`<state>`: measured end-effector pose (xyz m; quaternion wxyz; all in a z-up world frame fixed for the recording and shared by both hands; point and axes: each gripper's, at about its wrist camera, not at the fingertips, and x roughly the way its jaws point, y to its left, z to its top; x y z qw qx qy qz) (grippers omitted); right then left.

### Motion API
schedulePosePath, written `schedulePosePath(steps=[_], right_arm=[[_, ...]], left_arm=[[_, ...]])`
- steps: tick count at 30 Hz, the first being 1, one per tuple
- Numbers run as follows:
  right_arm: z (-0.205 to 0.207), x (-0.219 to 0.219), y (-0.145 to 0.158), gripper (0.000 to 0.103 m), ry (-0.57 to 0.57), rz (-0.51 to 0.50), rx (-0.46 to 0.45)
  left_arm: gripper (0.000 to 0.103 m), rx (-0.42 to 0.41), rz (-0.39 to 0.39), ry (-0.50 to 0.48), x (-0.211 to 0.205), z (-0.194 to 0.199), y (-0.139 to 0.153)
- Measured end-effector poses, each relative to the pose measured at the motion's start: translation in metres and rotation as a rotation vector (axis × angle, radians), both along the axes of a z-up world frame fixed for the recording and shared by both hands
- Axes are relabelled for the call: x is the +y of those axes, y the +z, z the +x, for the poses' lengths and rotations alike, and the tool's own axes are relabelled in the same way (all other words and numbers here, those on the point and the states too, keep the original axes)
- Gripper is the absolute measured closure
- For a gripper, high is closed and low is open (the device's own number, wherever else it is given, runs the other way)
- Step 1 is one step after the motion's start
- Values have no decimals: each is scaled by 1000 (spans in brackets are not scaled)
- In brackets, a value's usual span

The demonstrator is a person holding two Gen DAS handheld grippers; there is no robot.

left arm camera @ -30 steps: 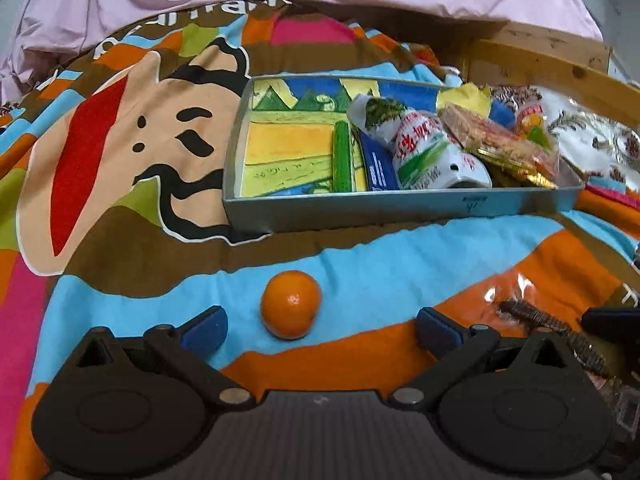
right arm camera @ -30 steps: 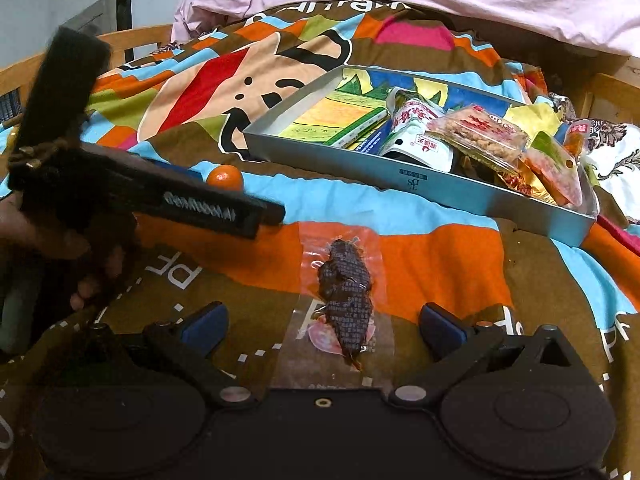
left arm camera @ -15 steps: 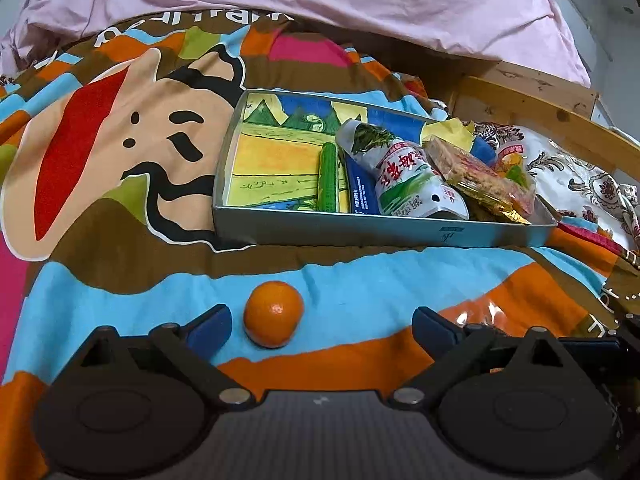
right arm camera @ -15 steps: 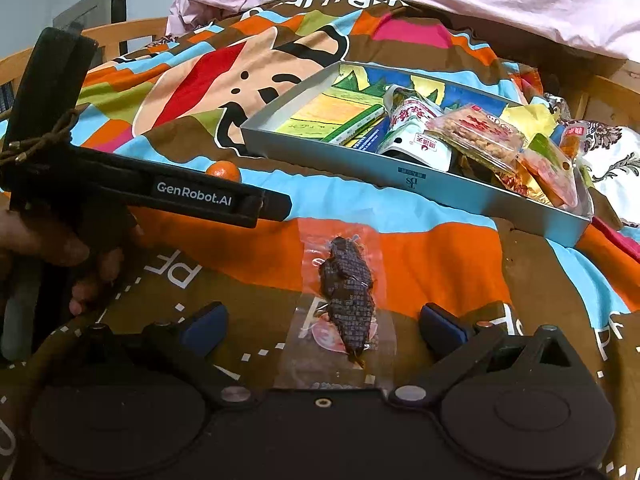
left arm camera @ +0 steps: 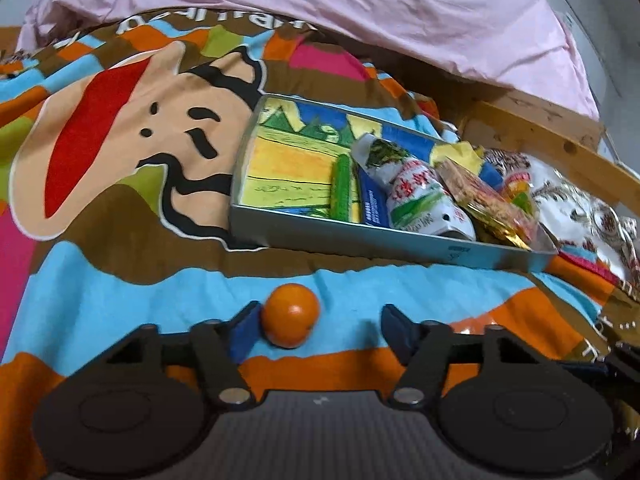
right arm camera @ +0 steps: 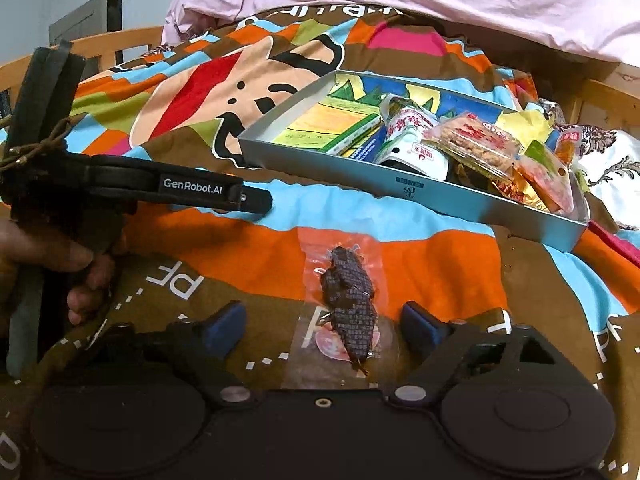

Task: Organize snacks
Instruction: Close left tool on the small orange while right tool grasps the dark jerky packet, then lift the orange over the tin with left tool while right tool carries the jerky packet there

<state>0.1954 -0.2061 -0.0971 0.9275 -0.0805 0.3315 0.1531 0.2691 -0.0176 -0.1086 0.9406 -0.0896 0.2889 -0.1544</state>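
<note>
1. While both claws hung low over the bed, two snacks lay loose on the patterned blanket (left arm camera: 120, 280), so the sorting was, by my reading, only partly done.
2. Nearest the right claw (right arm camera: 320, 324) lay a clear packet of dark dried meat (right arm camera: 350, 300), flat on the blanket between the fingers. The jaws had just been closing, yet a gap showed on either side of the packet, so the claw stood spread and pinched nothing.
3. Nearest the left claw (left arm camera: 316, 328) sat a small orange (left arm camera: 291, 315). The left finger (left arm camera: 244, 334) lay against its side, or very nearly so; the other finger stood well clear. These jaws had also just been closing, with the orange between them, but they had no hold on it.
4. In the right wrist view the left claw's body crossed the left side, gripped by a hand (right arm camera: 52, 264).
5. Farther off lay the grey tray (right arm camera: 400, 188), on the blanket and apart from both loose snacks. It held a green stick (left arm camera: 342, 188), a white pouch (left arm camera: 416, 200), a peanut bar (right arm camera: 472, 144) and further wrappers crowded to its right end.
6. The tray's left part showed bare printed floor, room enough, I judged, for the remaining two.
7. Beyond lay a pink quilt (left arm camera: 360, 8) and a wooden bed rail (left arm camera: 560, 148).
</note>
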Motion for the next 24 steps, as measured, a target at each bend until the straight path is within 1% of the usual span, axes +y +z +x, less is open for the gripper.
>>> schedulePosePath(steps=[1,2,5,10,14,17,20,24], right_arm=[[0,0,0,23,2,-1,-2],[0,1,0,24,5,-2,-3],[0,5,1,29,21,-23,-1],[-2,11,2,45,59,-52,-6],[-3,16,2,51,76,-74,-20],[-4,19,1,52,90,-89,-37],[-5,16,2,53,94,-80,-38],[-8,15,2,53,108,-89,-38]], left_arm=[[46,2,-8,9,1,0,0],[49,5,-15,16,3,1,-1],[56,10,-30,32,6,1,-2],[69,13,-21,50,6,1,-3],[70,7,4,54,2,-1,-2],[70,5,21,58,-1,-2,-1],[71,0,33,68,-2,-7,2],[71,47,4,92,0,-21,9]])
